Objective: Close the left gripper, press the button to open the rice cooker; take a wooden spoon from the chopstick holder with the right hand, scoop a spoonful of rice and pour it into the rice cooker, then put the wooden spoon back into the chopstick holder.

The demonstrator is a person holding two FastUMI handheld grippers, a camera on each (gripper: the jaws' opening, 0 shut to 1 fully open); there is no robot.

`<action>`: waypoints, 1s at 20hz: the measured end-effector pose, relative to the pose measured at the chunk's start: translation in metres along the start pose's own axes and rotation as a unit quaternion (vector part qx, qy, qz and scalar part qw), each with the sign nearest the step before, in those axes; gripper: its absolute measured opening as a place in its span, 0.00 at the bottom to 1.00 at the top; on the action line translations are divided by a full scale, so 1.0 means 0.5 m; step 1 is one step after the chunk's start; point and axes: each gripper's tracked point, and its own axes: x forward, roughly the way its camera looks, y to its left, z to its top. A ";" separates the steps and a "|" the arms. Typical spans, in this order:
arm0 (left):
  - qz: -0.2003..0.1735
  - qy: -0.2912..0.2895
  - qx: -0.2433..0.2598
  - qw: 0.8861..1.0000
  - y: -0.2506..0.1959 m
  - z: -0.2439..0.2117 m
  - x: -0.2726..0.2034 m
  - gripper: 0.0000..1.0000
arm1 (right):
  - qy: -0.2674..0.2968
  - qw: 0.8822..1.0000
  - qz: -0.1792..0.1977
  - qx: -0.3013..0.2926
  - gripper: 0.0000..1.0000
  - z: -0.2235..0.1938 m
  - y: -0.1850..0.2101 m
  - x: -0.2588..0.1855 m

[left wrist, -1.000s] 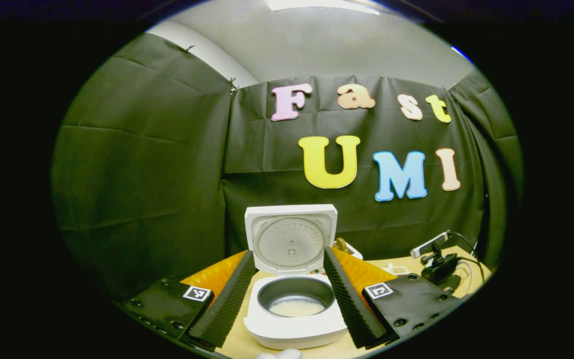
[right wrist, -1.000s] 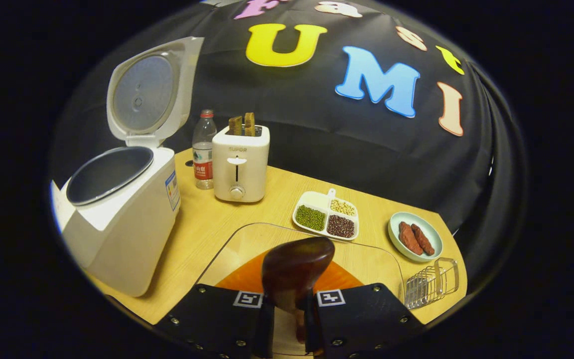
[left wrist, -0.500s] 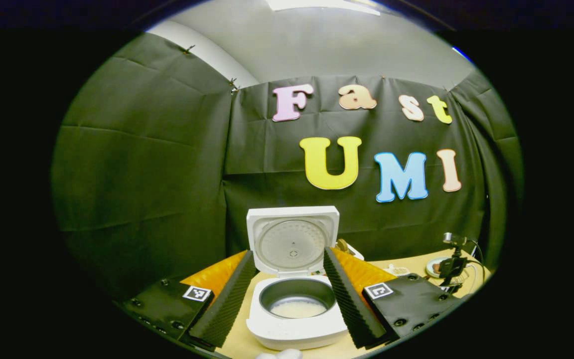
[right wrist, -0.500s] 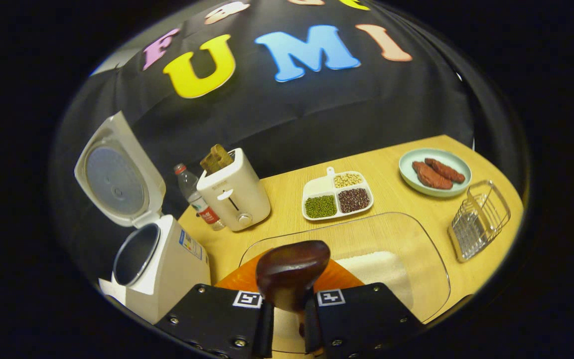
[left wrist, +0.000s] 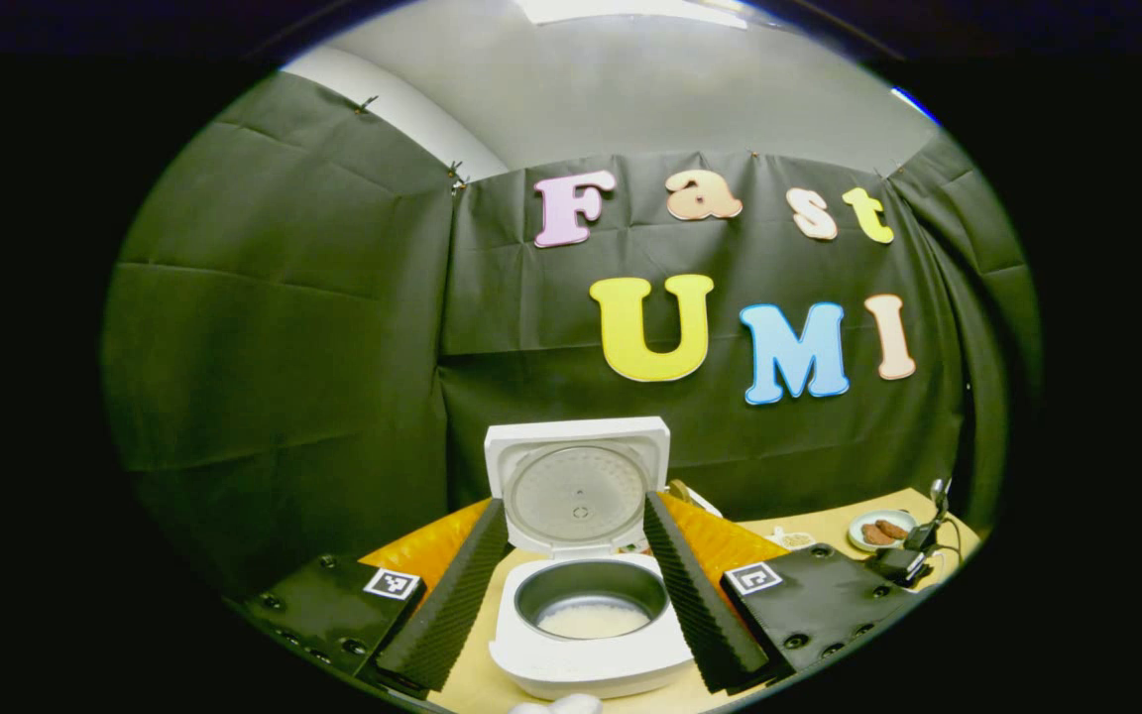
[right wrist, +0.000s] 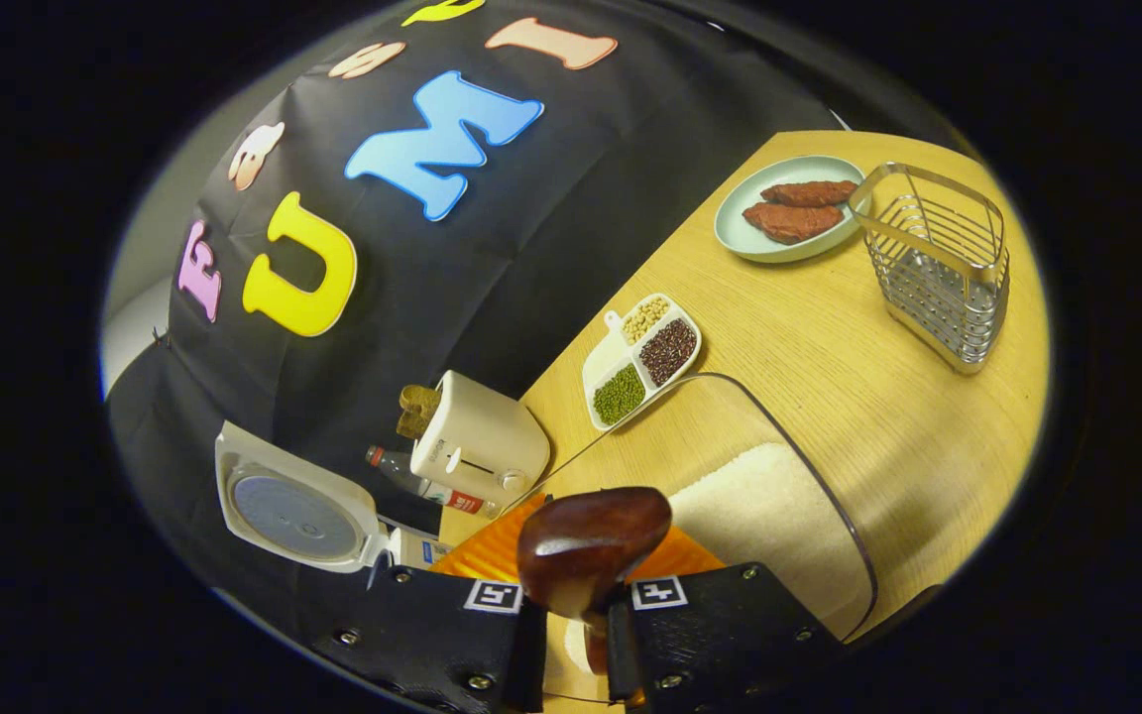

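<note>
the wooden spoon (right wrist: 591, 540) was clamped between the right gripper (right wrist: 571, 635) fingers. the left gripper (left wrist: 576, 585) fingers were spread wide before the open rice cooker (left wrist: 586, 595).

Your right gripper (right wrist: 571, 635), clamping the wooden spoon (right wrist: 591, 545), rolls away from the rice cooker (right wrist: 303, 511); the chopstick holder (right wrist: 938, 263) now sits nearer.

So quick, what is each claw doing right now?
Left claw: open, holding nothing, pointing at the rice cooker.
Right claw: closed on the wooden spoon.
</note>
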 end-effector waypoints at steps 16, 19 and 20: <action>-0.007 -0.006 0.006 1.000 -0.001 0.025 -0.001 0.98 | -0.068 0.981 0.083 0.164 0.24 0.128 0.052 -0.036; -0.007 -0.008 0.007 1.000 0.001 0.027 -0.003 0.98 | -0.074 0.978 0.089 0.173 0.25 0.140 0.068 -0.041; -0.007 -0.008 0.006 1.000 0.003 0.028 -0.002 0.98 | -0.076 0.977 0.092 0.176 0.25 0.147 0.076 -0.044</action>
